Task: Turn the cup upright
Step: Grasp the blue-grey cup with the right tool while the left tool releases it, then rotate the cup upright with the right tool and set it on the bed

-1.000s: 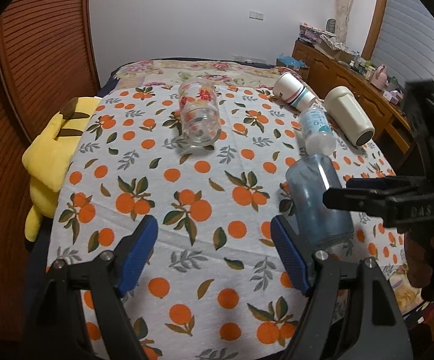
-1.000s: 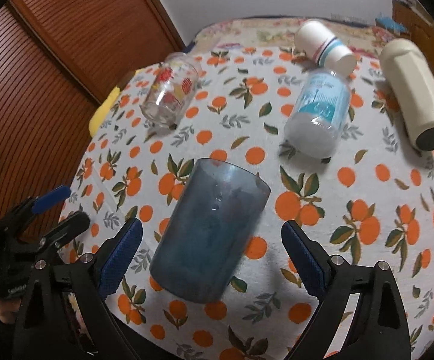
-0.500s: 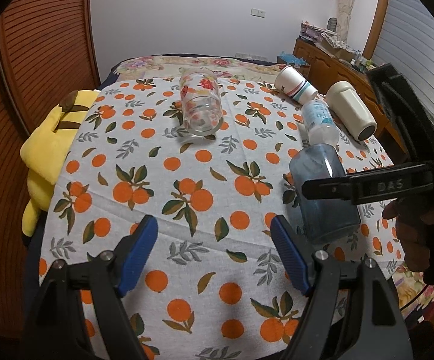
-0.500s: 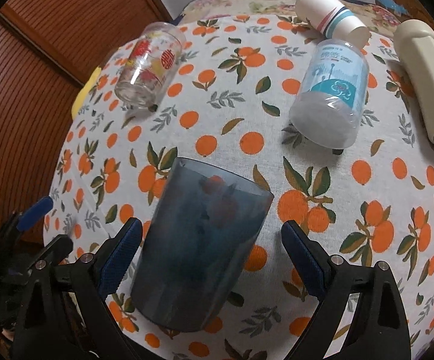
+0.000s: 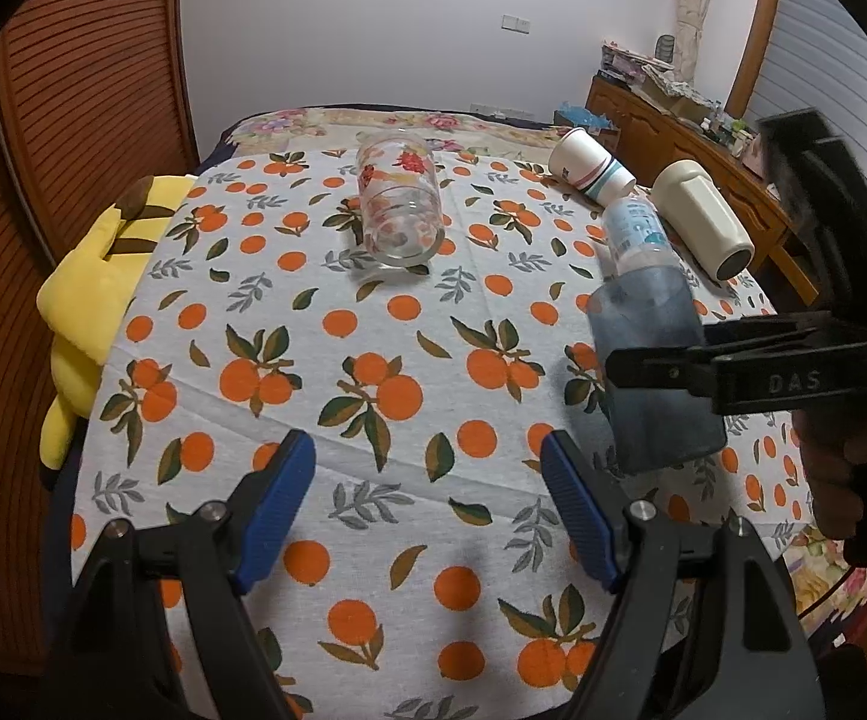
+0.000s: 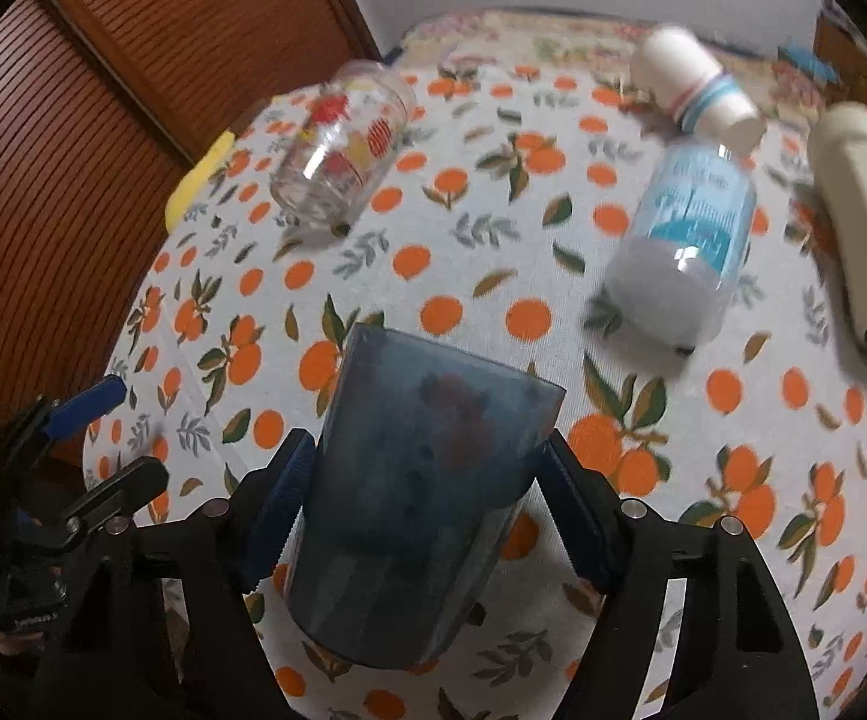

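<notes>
Orange-print tablecloth (image 5: pixel 373 324); right tool (image 6: pixel 421 480) level, clamping blue cup (image 6: pixel 409 492).

The translucent smoky-blue plastic cup (image 6: pixel 415 498) is a plain straight-sided tumbler, and you can see the orange print right through it. It's tipped over, rim pointing toward the far edge of the orange-patterned tablecloth (image 5: pixel 373 324), sitting close to the table's near right corner.

At the right edge of the left wrist view, the right gripper (image 5: pixel 661 367) carries raised letters "DAS" on its black arm. The print on the blue-labelled bottle (image 6: pixel 682 240) is too blurred to read.
</notes>
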`<state>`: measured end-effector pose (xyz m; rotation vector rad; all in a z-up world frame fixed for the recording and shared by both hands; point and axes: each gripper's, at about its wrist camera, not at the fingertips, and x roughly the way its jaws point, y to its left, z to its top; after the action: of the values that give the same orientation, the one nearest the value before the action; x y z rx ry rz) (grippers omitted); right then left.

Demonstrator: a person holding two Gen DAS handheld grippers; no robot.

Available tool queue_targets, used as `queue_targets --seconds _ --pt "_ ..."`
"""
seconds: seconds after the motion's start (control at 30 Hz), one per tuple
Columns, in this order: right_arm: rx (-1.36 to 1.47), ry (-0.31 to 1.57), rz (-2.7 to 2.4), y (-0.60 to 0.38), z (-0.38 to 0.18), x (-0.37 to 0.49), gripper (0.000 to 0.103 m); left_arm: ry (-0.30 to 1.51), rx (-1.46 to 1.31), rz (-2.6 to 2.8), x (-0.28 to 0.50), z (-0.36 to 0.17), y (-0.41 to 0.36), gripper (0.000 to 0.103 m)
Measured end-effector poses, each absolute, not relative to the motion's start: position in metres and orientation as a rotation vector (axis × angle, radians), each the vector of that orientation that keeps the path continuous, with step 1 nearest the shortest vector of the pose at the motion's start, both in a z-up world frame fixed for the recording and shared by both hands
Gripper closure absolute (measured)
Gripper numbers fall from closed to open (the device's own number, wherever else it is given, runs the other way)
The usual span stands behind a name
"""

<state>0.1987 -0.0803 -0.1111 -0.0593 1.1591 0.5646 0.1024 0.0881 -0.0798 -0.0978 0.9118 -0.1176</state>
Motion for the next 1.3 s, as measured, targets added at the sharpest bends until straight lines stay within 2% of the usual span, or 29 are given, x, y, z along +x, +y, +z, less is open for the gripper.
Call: queue_targets --seconds 0.53,0.67,1.2,1.3 --pt "-0.283 0.764 0.558 -0.071 -0.088 0.169 0.03 0.916 -0.107 -0.114 0.105 -0.086 0.091 0.025" --pt "-0.335 0.718 0.545 -0.068 -0.092 0.166 0.03 0.916 -0.109 -0.111 0.106 -0.086 0.091 0.025" --pt "-0.342 0.795 0.562 -0.072 -0.105 0.154 0.032 0.913 -0.118 -0.105 0.104 -0.087 0.097 0.025" --pt "-0.319 0.799 0.56 -0.074 -0.104 0.152 0.026 0.905 -0.115 -0.103 0.103 -0.086 0.096 0.025"
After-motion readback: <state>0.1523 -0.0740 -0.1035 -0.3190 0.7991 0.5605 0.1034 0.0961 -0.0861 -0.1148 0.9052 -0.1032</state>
